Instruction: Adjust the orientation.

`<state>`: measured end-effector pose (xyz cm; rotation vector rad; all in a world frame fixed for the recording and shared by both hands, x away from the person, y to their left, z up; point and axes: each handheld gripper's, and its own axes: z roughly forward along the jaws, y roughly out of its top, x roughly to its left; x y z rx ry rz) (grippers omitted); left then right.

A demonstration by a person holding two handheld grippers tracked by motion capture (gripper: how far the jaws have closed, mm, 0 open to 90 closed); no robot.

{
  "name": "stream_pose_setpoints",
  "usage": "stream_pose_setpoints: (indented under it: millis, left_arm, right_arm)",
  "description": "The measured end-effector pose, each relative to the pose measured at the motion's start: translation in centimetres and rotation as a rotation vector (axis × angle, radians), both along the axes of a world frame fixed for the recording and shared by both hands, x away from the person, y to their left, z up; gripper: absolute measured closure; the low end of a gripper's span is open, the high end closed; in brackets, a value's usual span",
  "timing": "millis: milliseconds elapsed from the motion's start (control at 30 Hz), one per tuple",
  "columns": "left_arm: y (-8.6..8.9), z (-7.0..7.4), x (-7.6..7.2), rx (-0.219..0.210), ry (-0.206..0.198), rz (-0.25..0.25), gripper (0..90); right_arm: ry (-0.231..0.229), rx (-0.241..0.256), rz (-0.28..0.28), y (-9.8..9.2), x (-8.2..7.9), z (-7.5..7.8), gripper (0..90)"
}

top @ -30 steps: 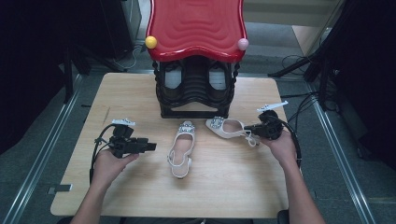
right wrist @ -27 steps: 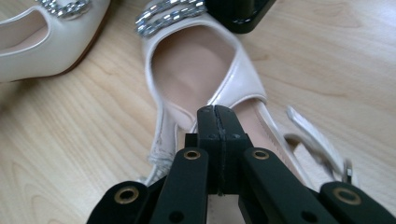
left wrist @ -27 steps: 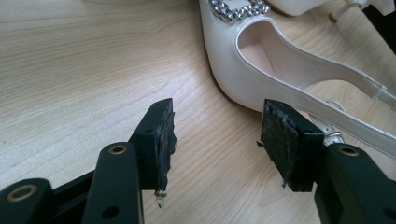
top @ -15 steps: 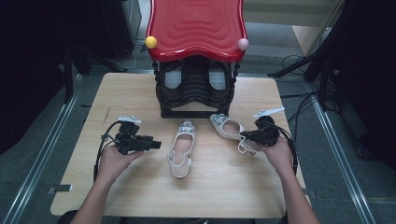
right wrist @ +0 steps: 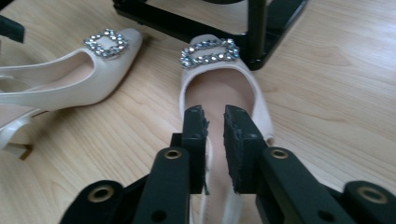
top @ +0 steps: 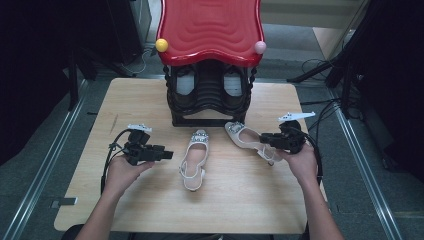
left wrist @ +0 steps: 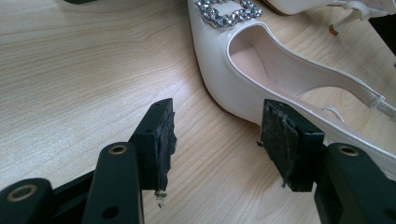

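on the wooden table, in front of a black shoe rack with a red wavy top, lie two pale slingback shoes with rhinestone buckles. the right gripper has its jaws drawn close together over the side wall of the right-hand shoe, just behind the buckle; in the right gripper view a narrow gap remains between the pads, and whether the thin upper is truly pinched cannot be told for certain. the left gripper hovers with jaws spread wide, just beside the centre shoe and not touching it; in the left gripper view one pad sits near that shoe's side edge.

risks, as judged from this arrangement: the hold on the right-hand shoe is taken on a soft, slim edge, so the shoe may swing or slip free when lifted, and its heel could drag across the table. carried toward the rack, its toe could strike the rack's lower frame, which stands close ahead. the left gripper, if closed from here, may nudge the centre shoe sideways instead of straddling its wall, or catch the thin back strap.
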<state>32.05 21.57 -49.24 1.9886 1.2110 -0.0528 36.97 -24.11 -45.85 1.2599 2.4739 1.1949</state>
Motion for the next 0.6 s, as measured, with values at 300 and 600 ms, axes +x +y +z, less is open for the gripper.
stream_pose_setpoints:
  millis: [300, 600]
  left_arm:
    - [0.1, 0.1, -0.1, 0.003, -0.001, -0.004, 44.7]
    - [0.0, 0.1, -0.2, 0.008, -0.001, -0.004, 44.7]
  right_arm:
    - [0.047, 0.047, 0.035, 0.8, 0.5, -1.2, 76.0]
    - [0.057, -0.016, 0.045, 1.6, 0.7, -2.0, 76.1]
